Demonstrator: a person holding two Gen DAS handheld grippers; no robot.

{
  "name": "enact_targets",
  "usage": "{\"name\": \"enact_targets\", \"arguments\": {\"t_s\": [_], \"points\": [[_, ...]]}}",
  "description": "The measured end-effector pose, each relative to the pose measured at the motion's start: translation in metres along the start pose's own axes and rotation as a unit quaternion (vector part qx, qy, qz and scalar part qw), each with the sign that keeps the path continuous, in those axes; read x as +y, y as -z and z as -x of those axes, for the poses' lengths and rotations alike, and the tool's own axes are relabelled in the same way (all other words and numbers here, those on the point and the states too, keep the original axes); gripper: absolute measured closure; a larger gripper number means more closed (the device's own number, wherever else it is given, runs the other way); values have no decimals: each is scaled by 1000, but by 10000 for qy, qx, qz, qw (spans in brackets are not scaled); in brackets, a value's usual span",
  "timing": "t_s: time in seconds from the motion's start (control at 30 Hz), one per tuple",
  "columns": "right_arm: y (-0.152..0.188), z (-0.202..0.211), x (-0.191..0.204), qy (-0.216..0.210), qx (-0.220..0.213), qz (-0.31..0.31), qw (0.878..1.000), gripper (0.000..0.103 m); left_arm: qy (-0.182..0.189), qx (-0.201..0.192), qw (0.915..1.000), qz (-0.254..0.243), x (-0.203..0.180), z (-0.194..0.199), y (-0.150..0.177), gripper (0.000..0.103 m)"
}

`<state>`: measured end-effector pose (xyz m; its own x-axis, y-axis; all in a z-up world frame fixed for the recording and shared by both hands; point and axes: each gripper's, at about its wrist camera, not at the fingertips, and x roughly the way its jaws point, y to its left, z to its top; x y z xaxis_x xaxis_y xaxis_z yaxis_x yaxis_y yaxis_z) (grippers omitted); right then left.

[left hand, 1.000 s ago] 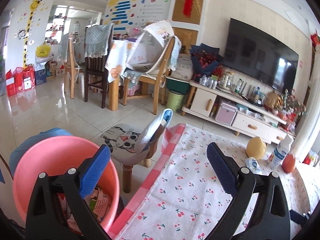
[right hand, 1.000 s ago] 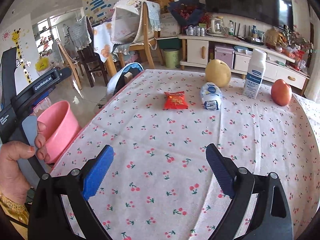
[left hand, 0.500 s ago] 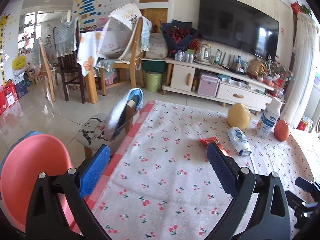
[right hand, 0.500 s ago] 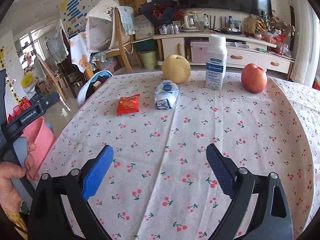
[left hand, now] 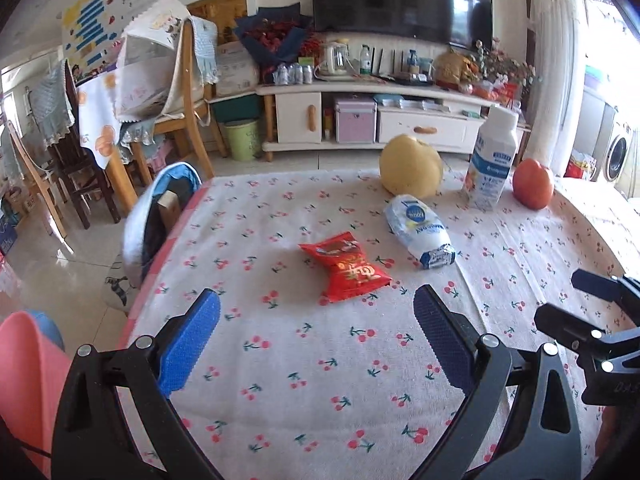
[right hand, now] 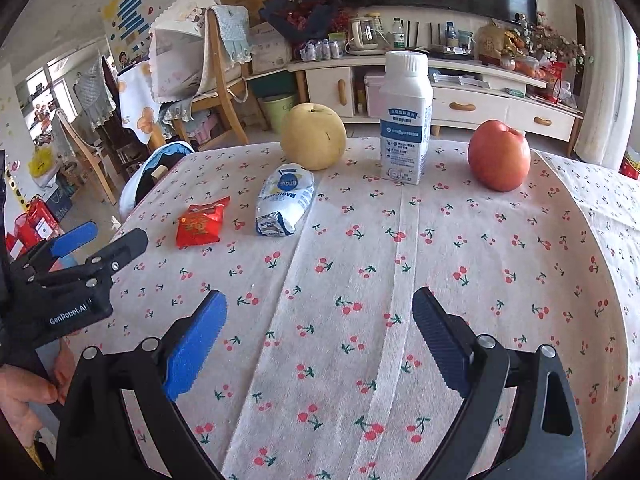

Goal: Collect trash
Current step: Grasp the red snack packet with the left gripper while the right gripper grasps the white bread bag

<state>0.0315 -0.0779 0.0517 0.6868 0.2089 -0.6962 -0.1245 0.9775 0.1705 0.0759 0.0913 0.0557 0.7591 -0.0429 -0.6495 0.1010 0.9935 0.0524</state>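
A red snack wrapper (left hand: 346, 271) (right hand: 202, 222) lies on the cherry-print tablecloth (left hand: 304, 360) (right hand: 400, 280). A white and blue crumpled packet (left hand: 420, 230) (right hand: 286, 200) lies just right of it. My left gripper (left hand: 316, 336) is open and empty, low over the cloth, a little short of the red wrapper; it also shows at the left of the right wrist view (right hand: 96, 240). My right gripper (right hand: 320, 332) is open and empty over the middle of the cloth, well short of the packet; it also shows at the right edge of the left wrist view (left hand: 568, 300). A pink bin (left hand: 28, 368) stands on the floor at the table's left.
A yellow pear (right hand: 313, 136), a white milk bottle (right hand: 406, 120) and a red apple (right hand: 498, 155) stand along the table's far side. A small stool with a blue-edged cushion (left hand: 160, 216) stands off the table's left edge. Chairs and a TV cabinet stand beyond.
My left gripper has swung right from over the pink bin to over the table, facing the red wrapper. My right gripper has moved forward and right. Both stayed open.
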Motion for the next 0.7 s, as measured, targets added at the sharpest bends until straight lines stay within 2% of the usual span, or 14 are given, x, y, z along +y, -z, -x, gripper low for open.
{"name": "enact_targets", "arguments": {"t_s": [0.1,0.23,0.53,0.7], "points": [[-7,-12,-3,-75,57,20,10000,10,104,181,9998,43,-4,-17,-2,5],[-15,-26,-4,-166,110,49,9998,10,46,362,9993,-24,-9,-39,-10,5],[-32,-56,4,-367,227,258,9987,10,145,787,9963,301,-2,-81,-21,7],[-36,-70,13,-495,288,293,9979,10,179,972,9947,298,-6,-92,-25,29]]}}
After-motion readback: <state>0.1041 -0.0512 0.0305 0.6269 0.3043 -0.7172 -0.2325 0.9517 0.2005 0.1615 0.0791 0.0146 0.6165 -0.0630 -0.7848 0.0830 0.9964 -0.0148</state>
